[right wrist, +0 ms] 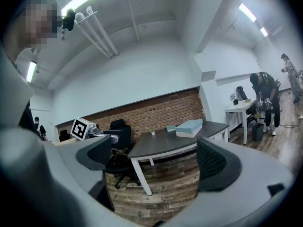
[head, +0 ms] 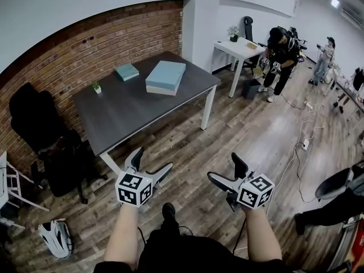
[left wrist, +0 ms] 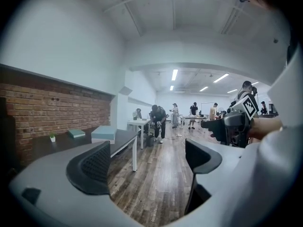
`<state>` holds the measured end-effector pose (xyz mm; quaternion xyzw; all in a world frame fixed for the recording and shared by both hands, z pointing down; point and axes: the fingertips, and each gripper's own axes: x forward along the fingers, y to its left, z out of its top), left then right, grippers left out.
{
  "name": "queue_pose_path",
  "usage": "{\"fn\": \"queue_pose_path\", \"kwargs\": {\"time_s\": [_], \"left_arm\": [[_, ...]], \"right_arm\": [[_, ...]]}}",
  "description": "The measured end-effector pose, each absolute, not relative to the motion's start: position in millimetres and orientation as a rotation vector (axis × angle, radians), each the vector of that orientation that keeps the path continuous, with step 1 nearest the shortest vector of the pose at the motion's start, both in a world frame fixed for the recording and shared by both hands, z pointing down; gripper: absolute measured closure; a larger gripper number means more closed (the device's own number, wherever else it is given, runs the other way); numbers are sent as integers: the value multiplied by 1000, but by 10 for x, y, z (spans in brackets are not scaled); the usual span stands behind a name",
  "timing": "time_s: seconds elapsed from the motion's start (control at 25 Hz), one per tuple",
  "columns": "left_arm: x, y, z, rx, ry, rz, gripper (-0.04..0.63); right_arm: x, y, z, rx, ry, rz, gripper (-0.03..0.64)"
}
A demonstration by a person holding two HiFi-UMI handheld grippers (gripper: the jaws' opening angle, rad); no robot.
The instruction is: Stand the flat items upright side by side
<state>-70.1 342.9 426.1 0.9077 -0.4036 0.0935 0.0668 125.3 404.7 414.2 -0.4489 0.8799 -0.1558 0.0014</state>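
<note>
1. Handling, as a judgement: the large pale-blue book (head: 166, 75) looks thick, stiff and fairly heavy, and its smooth cover could slip. I cannot tell whether it is one volume or two stacked. The small teal book (head: 127, 71) looks thinner and lighter.
2. Grip: each book is best pinched across its thickness at a free edge, close to the middle of that edge, so it tips up on the opposite edge without twisting. The large one probably wants both claws.
3. Place: both books lie flat on the far part of the dark grey table (head: 131, 110), the small one left of the large one and apart from it. A tiny potted plant (head: 96, 87) stands further left, near the brick wall.
4. Left gripper (head: 152, 161): its jaws are spread wide with nothing between them. It is held over the wooden floor just off the table's near edge, well short of the books.
5. Right gripper (head: 223, 166): its jaws are likewise spread and empty, out over the floor right of the table's near corner. The books lie far off and to its left.
6. Step: neither book is touched yet; reaching the table comes first.
</note>
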Motion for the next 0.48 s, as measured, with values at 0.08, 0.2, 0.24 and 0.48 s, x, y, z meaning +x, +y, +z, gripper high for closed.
{"fn": "queue_pose_path", "kwargs": {"time_s": [0.08, 0.2, 0.24, 0.48], "left_arm": [[-709, 3155, 4290, 2736, -1206, 276, 100], [-735, 2723, 4328, 2732, -1182, 278, 100], [-741, 2590, 4346, 2731, -1173, 282, 101], [-808, 1865, 4422, 2729, -1120, 294, 101]], "right_arm": [[1244, 3786, 4162, -1424, 2760, -490, 67], [1195, 3344, 4171, -1444, 2754, -504, 67], [1170, 3206, 4178, -1446, 2754, -512, 67], [989, 2517, 4266, -1465, 2758, -561, 67]]}}
